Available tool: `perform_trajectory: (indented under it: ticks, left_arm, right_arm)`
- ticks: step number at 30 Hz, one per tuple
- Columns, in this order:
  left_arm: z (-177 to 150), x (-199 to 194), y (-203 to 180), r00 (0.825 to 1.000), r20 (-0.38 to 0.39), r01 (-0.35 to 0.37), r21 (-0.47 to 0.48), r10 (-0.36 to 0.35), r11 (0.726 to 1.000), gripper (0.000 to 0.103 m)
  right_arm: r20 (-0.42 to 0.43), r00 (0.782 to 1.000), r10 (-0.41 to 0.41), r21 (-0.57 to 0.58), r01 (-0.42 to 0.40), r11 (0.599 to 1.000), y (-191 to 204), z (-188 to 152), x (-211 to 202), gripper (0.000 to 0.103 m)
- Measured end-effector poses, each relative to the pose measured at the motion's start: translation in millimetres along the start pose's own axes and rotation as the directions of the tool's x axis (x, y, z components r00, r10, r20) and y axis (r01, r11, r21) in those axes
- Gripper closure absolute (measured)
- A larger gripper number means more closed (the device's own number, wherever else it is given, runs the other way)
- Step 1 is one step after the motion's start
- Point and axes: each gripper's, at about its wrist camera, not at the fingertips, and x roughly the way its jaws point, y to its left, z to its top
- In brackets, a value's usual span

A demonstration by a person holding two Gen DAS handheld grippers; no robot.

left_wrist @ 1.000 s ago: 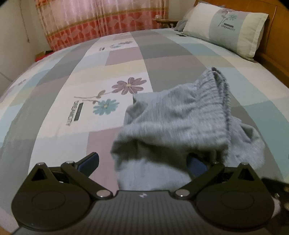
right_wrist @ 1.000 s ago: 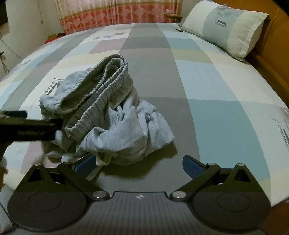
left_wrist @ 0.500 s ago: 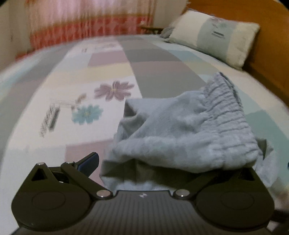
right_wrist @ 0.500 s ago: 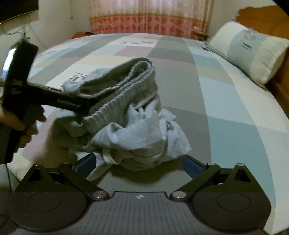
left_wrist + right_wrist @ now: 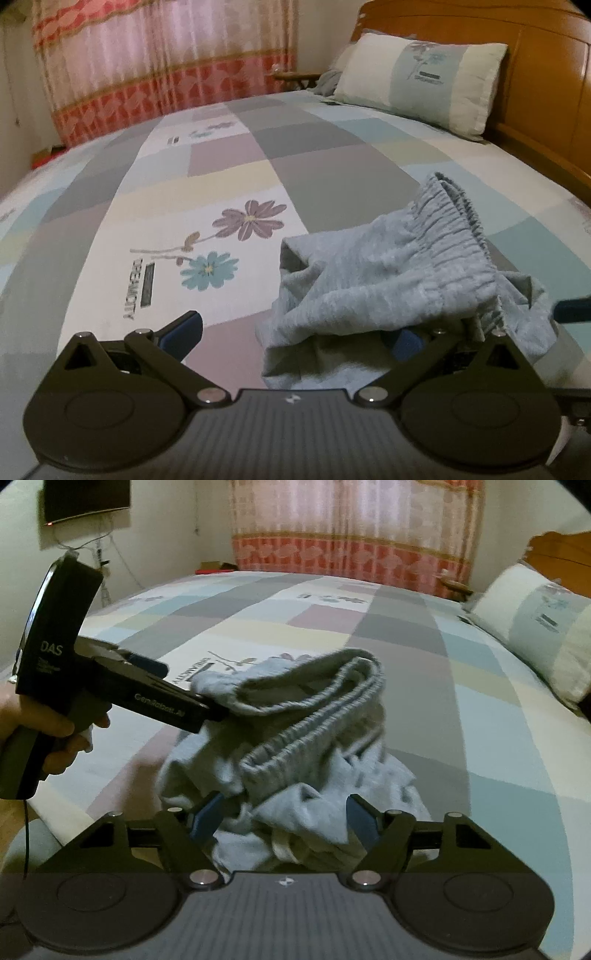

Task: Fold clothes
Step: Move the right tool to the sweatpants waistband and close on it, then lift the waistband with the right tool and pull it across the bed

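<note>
Grey sweatpants (image 5: 388, 280) with a ribbed elastic waistband (image 5: 314, 709) lie bunched on the patchwork bed sheet (image 5: 184, 184). My left gripper (image 5: 295, 334) is open wide. Its right finger (image 5: 406, 339) is tucked under the fabric's near edge, while its left finger (image 5: 184, 328) is bare over the sheet. In the right wrist view the left gripper (image 5: 184, 690) comes in from the left and props up the pants' upper fold. My right gripper (image 5: 284, 818) is open, and crumpled fabric and a white drawcord lie between its blue pads (image 5: 207, 816).
A pillow (image 5: 417, 81) leans on the wooden headboard (image 5: 535, 55) at the far right. Pink curtains (image 5: 166, 59) hang behind the bed. A hand (image 5: 48, 734) holds the left gripper's handle by the bed's left edge. A dark screen (image 5: 85, 498) hangs on the wall.
The right gripper has moved into the pile and its fingers have narrowed around the fabric. The left gripper has lifted the pants' edge higher, with its right finger under it.
</note>
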Motion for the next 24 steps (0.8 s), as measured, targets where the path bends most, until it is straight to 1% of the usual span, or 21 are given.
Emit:
perform_trajectory:
  ticks: [3,7,9,10,12,14,16,18,20,22,24]
  left_arm:
    - [1,1,-4,1.0,0.015,-0.007,0.039,0.007,0.999,0.002]
    - [1,3,-6,1.0,0.025,-0.004,0.046,0.003,0.999,0.002]
    - [1,2,-5,0.999,0.033,-0.004,0.048,0.003,0.999,0.002]
    - [1,2,-4,0.999,0.037,-0.004,0.049,0.002,0.999,0.002]
    - [2,1,-3,0.999,0.047,-0.004,0.051,0.002,0.999,0.002]
    - [4,0,-3,0.998,0.058,-0.003,0.054,0.0,0.999,0.002]
    - [7,0,-5,0.998,0.065,-0.002,0.05,-0.001,0.999,0.002]
    - [9,0,-6,0.998,0.07,-0.013,0.051,0.009,0.999,0.002]
    - [11,0,-7,0.997,0.07,-0.021,0.044,0.017,0.999,0.002]
    - [12,0,-7,0.997,0.071,-0.028,0.038,0.026,0.999,0.002]
    - [13,0,-8,0.997,0.071,-0.036,0.032,0.034,0.999,0.002]
  right_arm:
    - [0.011,1.0,0.013,0.002,-0.013,1.0,5,7,13,0.026]
    - [-0.019,1.0,0.011,0.068,-0.01,0.998,3,15,39,0.027]
    - [-0.046,0.999,0.001,0.11,0.004,0.994,-2,16,48,0.048]
    - [-0.052,0.999,0.008,0.127,-0.002,0.992,-6,16,47,0.049]
    - [-0.038,0.999,0.027,0.143,-0.021,0.989,-14,13,39,0.058]
    - [-0.025,0.999,0.041,0.154,-0.036,0.987,-20,11,30,0.063]
    - [-0.02,0.999,0.036,0.138,-0.033,0.99,-23,9,20,0.078]
    - [-0.015,0.999,0.032,0.134,-0.03,0.991,-27,7,10,0.08]
    - [-0.013,0.999,0.037,0.163,-0.035,0.986,-36,5,3,0.081]
    - [-0.014,1.0,0.017,0.18,-0.015,0.984,-42,5,2,0.081]
    - [-0.005,1.0,0.027,0.197,-0.025,0.98,-47,4,1,0.08]
